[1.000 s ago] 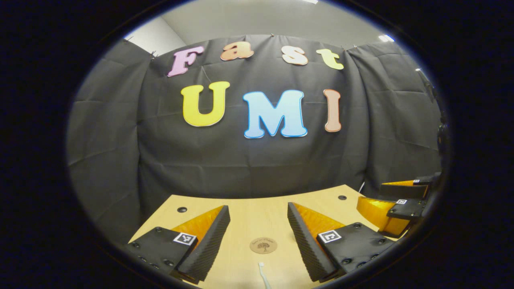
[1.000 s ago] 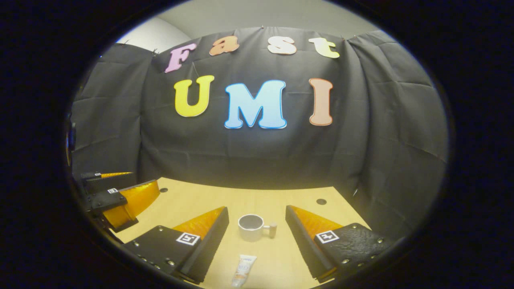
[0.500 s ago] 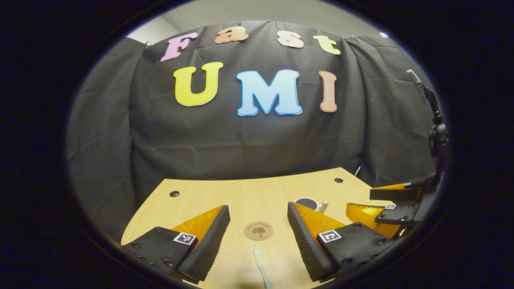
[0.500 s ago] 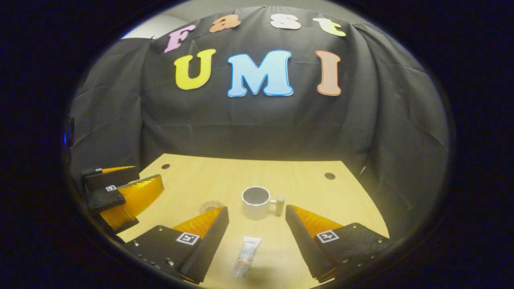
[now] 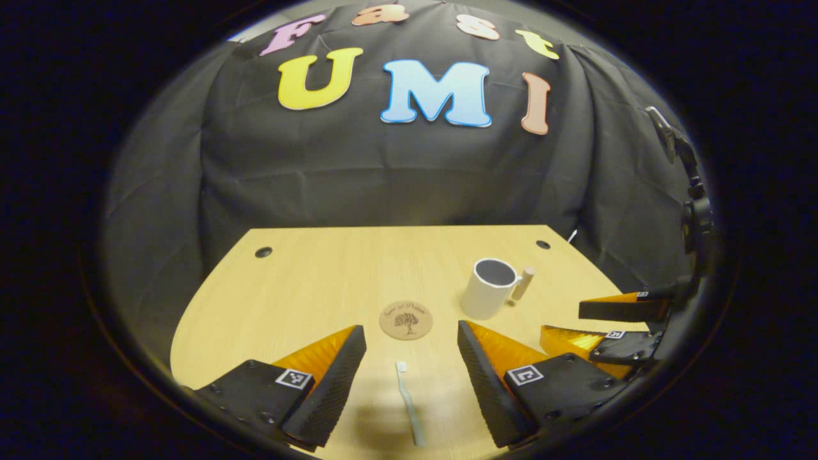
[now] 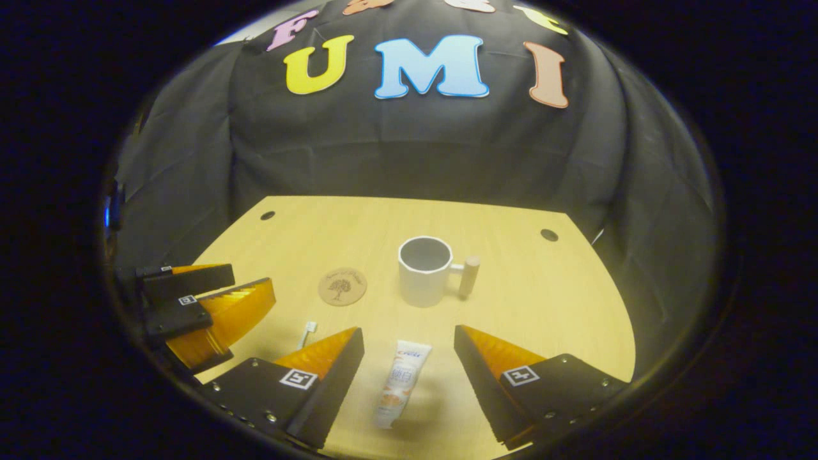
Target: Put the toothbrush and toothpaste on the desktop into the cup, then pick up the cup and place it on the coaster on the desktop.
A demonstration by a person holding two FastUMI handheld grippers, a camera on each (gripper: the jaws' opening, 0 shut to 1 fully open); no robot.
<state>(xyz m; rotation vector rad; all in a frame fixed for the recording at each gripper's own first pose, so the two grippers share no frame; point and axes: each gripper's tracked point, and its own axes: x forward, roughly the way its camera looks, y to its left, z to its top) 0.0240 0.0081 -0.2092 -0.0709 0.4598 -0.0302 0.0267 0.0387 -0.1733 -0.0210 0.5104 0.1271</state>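
The left gripper (image 5: pixel 411 345) hangs over the light wooden desktop (image 5: pixel 319 287) with its jaws spread wide and nothing in them. The slim white toothbrush (image 5: pixel 407 401) lies flat right between its two fingers, bristle end pointing away. Just past the fingertips sits the round brown cork coaster with a tree print (image 5: pixel 406 319), and further off to the right stands the white cup with a wooden peg handle (image 5: pixel 489 289), upright.

The right gripper (image 6: pixel 409 345) is wide open too, holding nothing. The small white toothpaste tube (image 6: pixel 400 391) lies on the desktop in the gap between its fingers, touching neither. The cup is straight ahead beyond the fingertips, with the coaster just to its left.
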